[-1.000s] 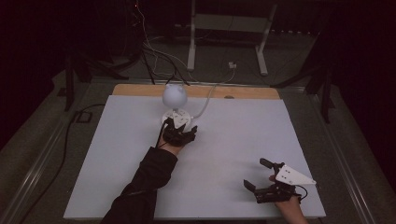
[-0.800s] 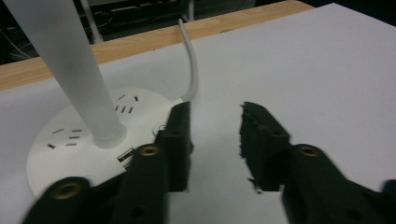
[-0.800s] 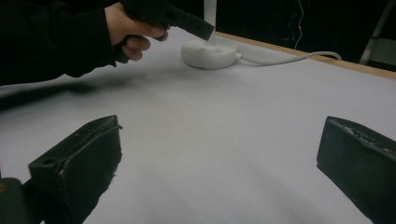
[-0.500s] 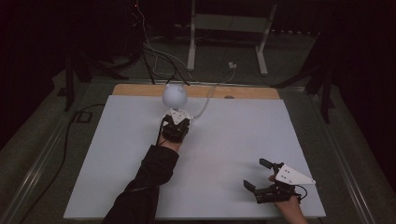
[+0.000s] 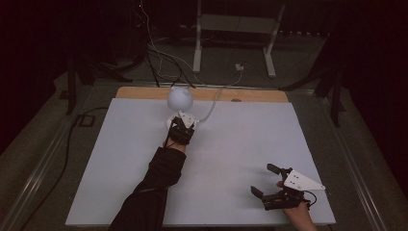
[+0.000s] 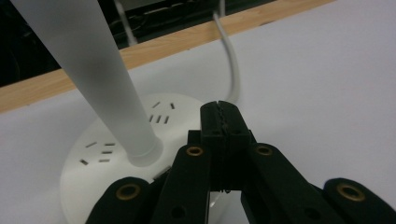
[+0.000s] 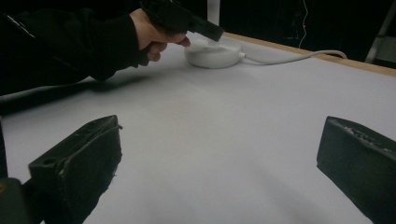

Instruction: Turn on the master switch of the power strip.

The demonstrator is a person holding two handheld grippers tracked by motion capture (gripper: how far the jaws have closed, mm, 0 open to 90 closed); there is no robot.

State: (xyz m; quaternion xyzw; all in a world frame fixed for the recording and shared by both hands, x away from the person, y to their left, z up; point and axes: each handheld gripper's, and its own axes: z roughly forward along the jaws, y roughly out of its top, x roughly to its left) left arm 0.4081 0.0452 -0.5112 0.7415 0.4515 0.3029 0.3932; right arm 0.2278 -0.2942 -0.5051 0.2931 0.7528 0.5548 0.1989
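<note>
A white lamp stands at the table's far middle, with a round globe head [image 5: 180,97], a frosted stem [image 6: 102,79] and a round base [image 6: 107,154] with socket slots. My left gripper [image 5: 183,126] hangs over the right side of that base; its jaws [image 6: 219,114] are shut, pads together with nothing between them. I cannot tell whether it touches the base. My right gripper [image 5: 263,179] rests near the front right corner, open, with bare table between its jaws [image 7: 219,154]. The right gripper view shows the left gripper [image 7: 212,32] over the base [image 7: 215,56].
A white cable [image 5: 211,108] runs from the lamp base off the far edge. The white sheet [image 5: 240,139] covers the table, with a wooden strip [image 5: 250,95] along the back. Behind it are floor cables and a metal stand [image 5: 197,43].
The left gripper's jaws have closed from spread to shut, and the hand has edged slightly toward the lamp base and down. The right gripper has stayed in place.
</note>
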